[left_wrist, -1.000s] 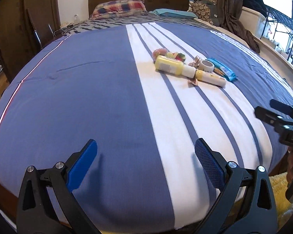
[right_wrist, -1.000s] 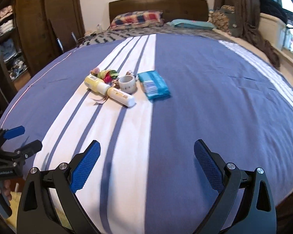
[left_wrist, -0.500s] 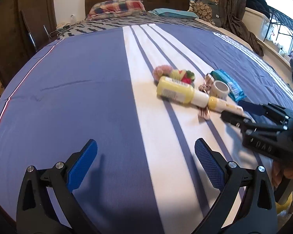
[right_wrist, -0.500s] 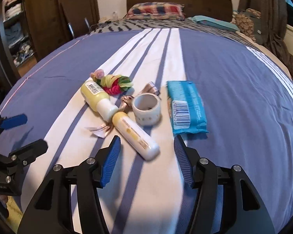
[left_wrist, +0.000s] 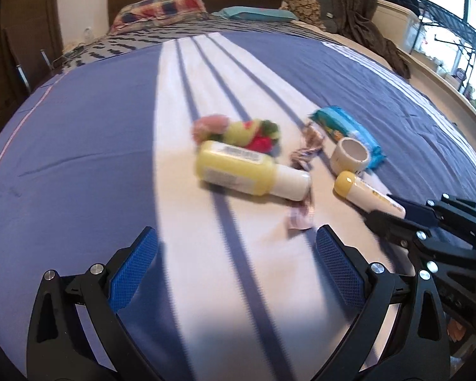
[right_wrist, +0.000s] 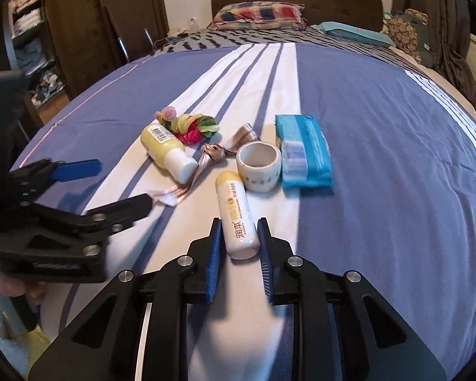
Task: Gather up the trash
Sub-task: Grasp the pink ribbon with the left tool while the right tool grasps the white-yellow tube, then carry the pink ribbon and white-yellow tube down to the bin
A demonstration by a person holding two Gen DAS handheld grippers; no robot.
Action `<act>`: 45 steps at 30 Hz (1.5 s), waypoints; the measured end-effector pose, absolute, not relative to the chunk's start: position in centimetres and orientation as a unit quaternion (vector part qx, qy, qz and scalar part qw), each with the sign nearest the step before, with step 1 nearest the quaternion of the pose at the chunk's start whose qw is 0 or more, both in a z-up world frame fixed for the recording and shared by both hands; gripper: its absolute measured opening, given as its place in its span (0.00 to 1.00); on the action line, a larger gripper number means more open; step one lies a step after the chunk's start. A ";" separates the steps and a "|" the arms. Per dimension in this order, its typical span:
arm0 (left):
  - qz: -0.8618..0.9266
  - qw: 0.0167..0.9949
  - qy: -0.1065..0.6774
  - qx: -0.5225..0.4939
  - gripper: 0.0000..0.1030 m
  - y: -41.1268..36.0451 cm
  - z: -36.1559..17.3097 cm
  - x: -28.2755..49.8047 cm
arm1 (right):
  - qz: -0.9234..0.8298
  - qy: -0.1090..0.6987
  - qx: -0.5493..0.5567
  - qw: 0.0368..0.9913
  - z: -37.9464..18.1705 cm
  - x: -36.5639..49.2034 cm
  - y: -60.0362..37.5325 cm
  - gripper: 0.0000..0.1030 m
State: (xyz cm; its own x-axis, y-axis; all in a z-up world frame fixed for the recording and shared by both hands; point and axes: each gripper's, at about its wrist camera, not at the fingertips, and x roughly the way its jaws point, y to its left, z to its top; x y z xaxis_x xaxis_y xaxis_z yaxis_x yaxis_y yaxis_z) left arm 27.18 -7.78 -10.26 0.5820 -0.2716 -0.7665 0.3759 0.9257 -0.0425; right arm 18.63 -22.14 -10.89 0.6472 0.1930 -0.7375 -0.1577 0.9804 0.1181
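Looking down my right gripper (right_wrist: 238,236), I see its blue pads clamped on the near end of the slim white tube (right_wrist: 236,212), which lies on the white band of the striped bedspread (right_wrist: 380,127) just beside the tape roll (right_wrist: 259,166) and the blue wipes pack (right_wrist: 303,152). My left gripper (left_wrist: 236,260) hangs over the bedspread with its fingers spread wide and nothing between them, the yellow bottle (left_wrist: 247,171), the crumpled wrapper (left_wrist: 301,216) and the colourful scrunchie (left_wrist: 238,130) lying beyond it.
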 end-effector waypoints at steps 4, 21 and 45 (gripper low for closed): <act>-0.202 0.882 0.422 0.062 0.76 -9.1 -10.6 27.4 | 0.090 0.405 0.026 0.910 -10.7 17.2 -22.7 0.22; -0.253 0.865 0.425 0.079 0.00 -11.3 -10.1 23.3 | 0.081 0.399 0.042 0.912 -10.4 13.2 -23.4 0.21; -0.249 0.884 0.395 0.035 0.00 -5.0 -7.4 2.3 | 0.095 0.362 0.038 0.927 -8.0 -2.4 -20.7 0.20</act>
State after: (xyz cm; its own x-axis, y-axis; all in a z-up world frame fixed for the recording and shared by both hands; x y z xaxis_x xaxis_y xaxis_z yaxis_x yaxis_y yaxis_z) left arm 2.29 -4.98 -7.39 0.5638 -0.4123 -0.7157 0.4669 0.8738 -0.1355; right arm -2.44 -20.68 -7.97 0.7198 0.2041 -0.6635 -0.1485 0.9790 0.1400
